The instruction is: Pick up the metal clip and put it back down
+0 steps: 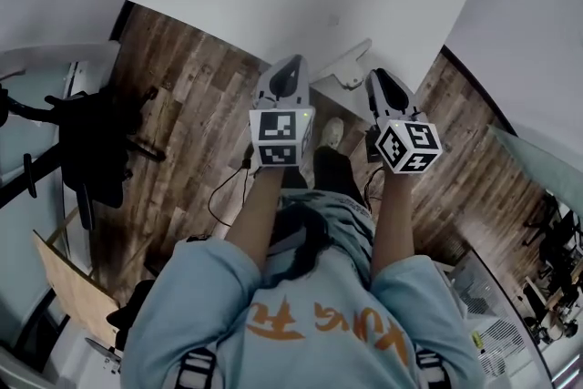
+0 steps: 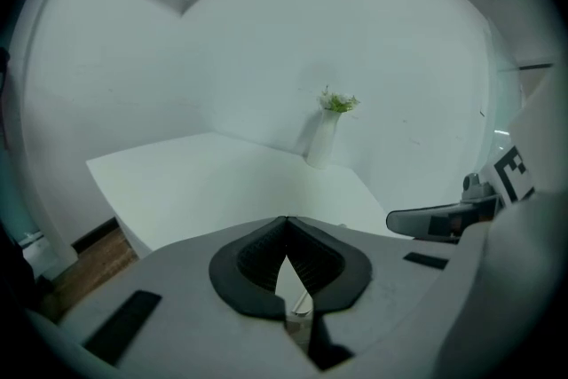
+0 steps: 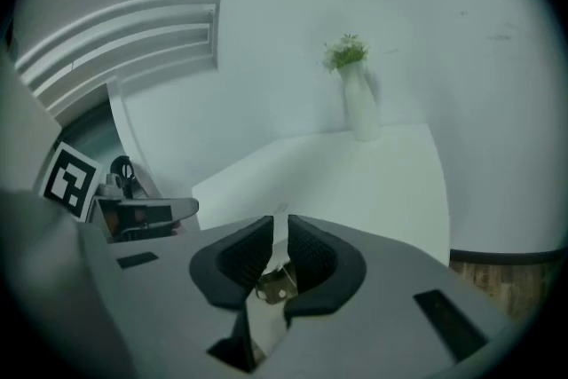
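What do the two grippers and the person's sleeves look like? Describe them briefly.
Both the left gripper and right gripper are pale grey shells with black ribbed fingers, each carrying a white cube printed with black square markers. A thin black cable hangs below the left one. The sleeves are light blue.

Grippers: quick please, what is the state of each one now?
Left gripper: closed, jaws together at the tips, holding nothing.
Right gripper: slightly open, a narrow gap between the jaws, holding nothing.
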Demonstrator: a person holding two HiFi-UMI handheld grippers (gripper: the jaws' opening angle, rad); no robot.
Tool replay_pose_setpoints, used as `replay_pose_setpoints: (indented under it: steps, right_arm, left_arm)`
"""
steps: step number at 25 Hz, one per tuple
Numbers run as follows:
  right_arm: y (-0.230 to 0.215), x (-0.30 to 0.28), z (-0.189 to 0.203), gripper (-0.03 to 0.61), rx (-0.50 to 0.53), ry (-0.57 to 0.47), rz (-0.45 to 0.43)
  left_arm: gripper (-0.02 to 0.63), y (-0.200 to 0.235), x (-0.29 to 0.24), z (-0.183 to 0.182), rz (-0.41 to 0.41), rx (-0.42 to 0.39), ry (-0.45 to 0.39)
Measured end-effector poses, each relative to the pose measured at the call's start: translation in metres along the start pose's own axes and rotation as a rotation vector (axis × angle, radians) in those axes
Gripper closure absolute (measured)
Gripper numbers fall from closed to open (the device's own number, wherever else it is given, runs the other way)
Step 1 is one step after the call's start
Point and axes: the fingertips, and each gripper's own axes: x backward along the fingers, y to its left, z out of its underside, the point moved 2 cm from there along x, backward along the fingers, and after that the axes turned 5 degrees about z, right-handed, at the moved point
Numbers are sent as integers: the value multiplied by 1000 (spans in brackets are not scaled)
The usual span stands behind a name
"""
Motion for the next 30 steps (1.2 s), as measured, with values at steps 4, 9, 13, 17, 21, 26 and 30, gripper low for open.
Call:
replay_pose_setpoints:
  steps: [4,9,13,17,21,26,30]
  right_arm:
    - [6,-4,29,445,-45,101,-70]
    - [13,-14,49,388,-199,185,-136]
    - [16,-25,53,394,-222,210,-133]
    - [22,-31,52,419,-254,214,-124]
    - [26,-34,51,446,-300,221,-112]
    - [32,-35,39,529,-421,166,-147]
    - [49,-37,23,558,-431,140,-208]
  left_arm:
    - [590,4,-1,7,-13,14,14]
    - [591,9,-1,12,-25,22,19]
    - [590,15,1,11,-37,17,18]
    - [590,28,7,9,-59,32,14]
    - [591,34,12,6,-64,38,2]
    - [590,41,16,1,-65,38,-13]
    - [590,47,20,-6,-68,28,-31]
